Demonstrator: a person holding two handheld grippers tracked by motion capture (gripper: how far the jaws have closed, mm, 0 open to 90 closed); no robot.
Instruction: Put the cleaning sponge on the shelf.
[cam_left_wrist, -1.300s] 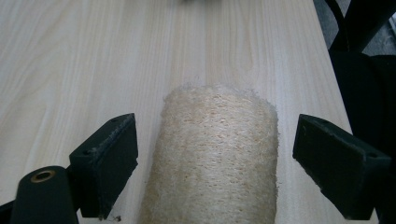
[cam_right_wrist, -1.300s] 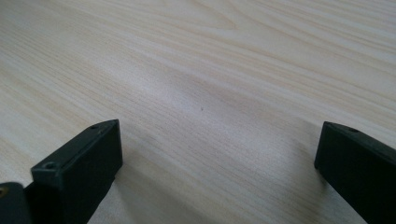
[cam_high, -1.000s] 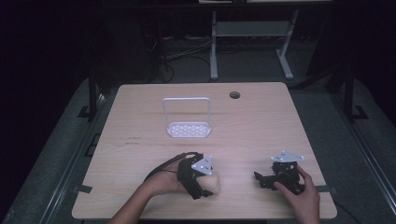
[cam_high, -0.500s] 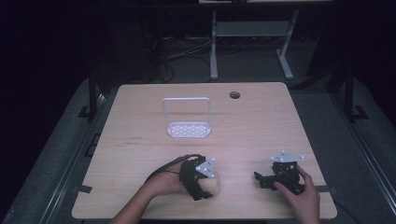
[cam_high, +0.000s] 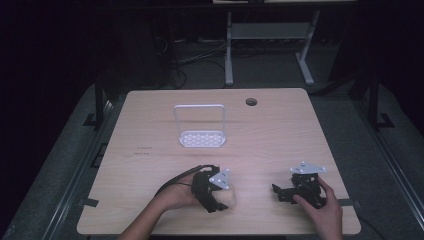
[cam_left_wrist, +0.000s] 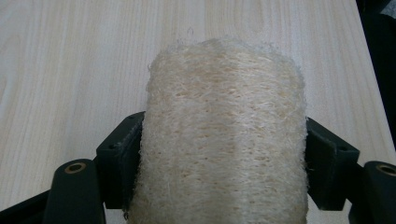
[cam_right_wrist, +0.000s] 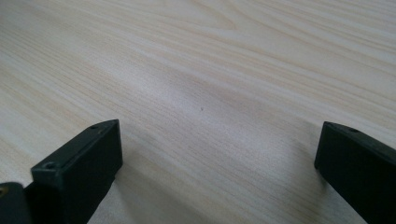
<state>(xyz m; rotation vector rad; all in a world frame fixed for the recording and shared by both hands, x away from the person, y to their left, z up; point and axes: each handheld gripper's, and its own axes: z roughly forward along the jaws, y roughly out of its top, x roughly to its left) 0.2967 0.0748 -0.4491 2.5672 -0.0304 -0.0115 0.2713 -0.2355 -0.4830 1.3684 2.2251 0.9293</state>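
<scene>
A pale, fibrous loofah sponge lies on the wooden table between the jaws of my left gripper. Those jaws have just been closing, and both black pads now press into the sponge's sides. In the high view the left gripper sits near the table's front edge, with the sponge showing at its tip. My right gripper rests to the right of it, held by a hand. Its jaws stand wide apart over bare wood, so the right gripper is open with nothing between them.
A white wire stand with a perforated base is upright at the table's middle back. A round cable hole lies near the far edge. Dark floor and a metal frame are beyond the table.
</scene>
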